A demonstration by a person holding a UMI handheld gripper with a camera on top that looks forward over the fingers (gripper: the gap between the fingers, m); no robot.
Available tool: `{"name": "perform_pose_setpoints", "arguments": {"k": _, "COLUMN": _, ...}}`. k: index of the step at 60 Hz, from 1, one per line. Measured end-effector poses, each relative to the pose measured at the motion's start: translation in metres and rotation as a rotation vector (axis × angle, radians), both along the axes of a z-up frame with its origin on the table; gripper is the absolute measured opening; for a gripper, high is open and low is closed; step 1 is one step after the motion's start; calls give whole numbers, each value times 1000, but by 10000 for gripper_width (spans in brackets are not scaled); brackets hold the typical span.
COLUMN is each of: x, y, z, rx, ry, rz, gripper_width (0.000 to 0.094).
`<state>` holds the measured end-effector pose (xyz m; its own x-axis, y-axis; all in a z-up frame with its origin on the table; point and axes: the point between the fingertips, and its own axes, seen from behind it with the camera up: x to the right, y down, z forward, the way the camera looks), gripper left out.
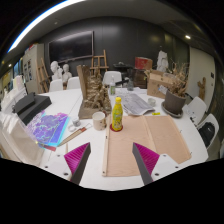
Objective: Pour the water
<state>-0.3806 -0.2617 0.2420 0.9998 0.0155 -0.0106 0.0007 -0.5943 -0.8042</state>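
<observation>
A white surface (150, 172) fills the lower half of the gripper view, seen from above and behind the claw (112, 160). The claw's two fingers show at the bottom, each with a magenta pad (146, 156) on its inner face. They stand wide apart and hold nothing.

Beyond the fingers, near the middle of the surface, stands a small upright bottle (117, 114) with a yellow body and a green cap. It is the likeliest thing to pour from. Just beside it, on the left, sits a small pale cup (99, 121), which may be the vessel to pour into; whether either holds water cannot be told. Between the claw and the bottle lie sheets of brown paper (150, 142), flat on the surface. To the left lies a colourful book or pad (48, 128) with thin sticks or brushes beside it. Farther back stand wooden easels (93, 80) and other clutter in a dim room.

The task appears to be at its start: the claw is well apart from the bottle and the approach step is in hand. The next move calls for carrying the claw forward over the paper, setting the open fingers around the bottle's body, and closing on it without knocking the cup beside it.
</observation>
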Motion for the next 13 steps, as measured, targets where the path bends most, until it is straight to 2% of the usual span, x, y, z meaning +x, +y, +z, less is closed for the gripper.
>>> {"name": "perform_pose_setpoints", "arguments": {"k": 13, "x": 1, "y": 1, "z": 1, "rx": 3, "ry": 21, "rz": 19, "gripper_width": 861}}
